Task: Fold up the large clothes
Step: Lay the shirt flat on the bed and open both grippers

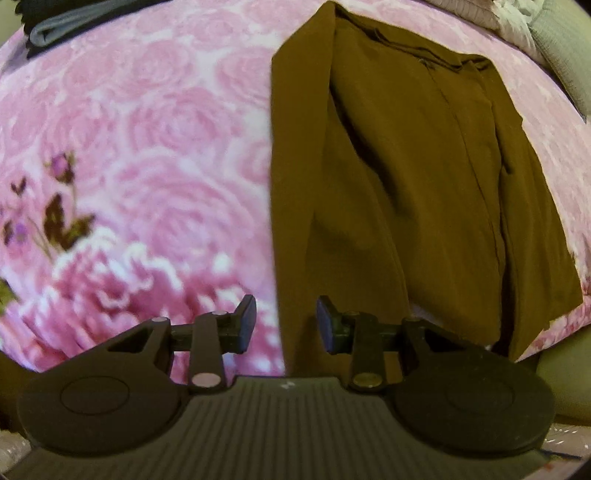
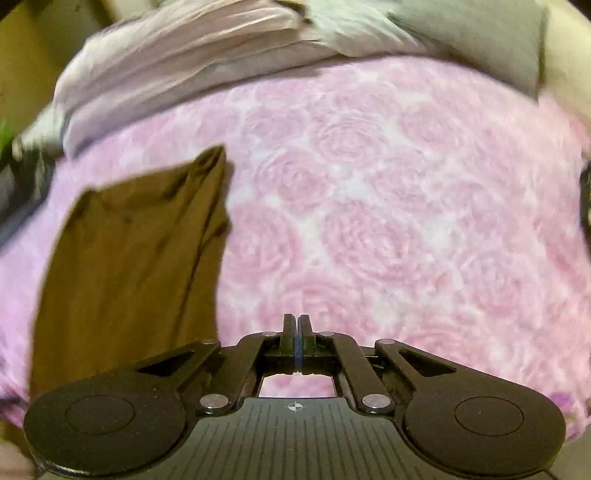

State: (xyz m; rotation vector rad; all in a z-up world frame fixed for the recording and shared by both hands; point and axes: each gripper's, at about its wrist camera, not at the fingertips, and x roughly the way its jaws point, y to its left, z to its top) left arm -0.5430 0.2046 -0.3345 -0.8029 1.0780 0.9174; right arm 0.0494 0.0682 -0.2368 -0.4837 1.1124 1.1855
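A brown garment lies folded lengthwise into a long strip on a pink rose-patterned bedspread. My left gripper points down at the strip's near end. It is open, and the garment's left edge runs through the gap between the pads without either pad pressing on it. In the right wrist view the same brown garment lies at the left. My right gripper is beside it to the right, over bare bedspread. It is shut, pads together, with nothing between them.
A folded grey cloth lies at the bed's far left. A pile of pale lilac cloth and a grey pillow sit along the far edge. The bedspread drops off at the near right corner.
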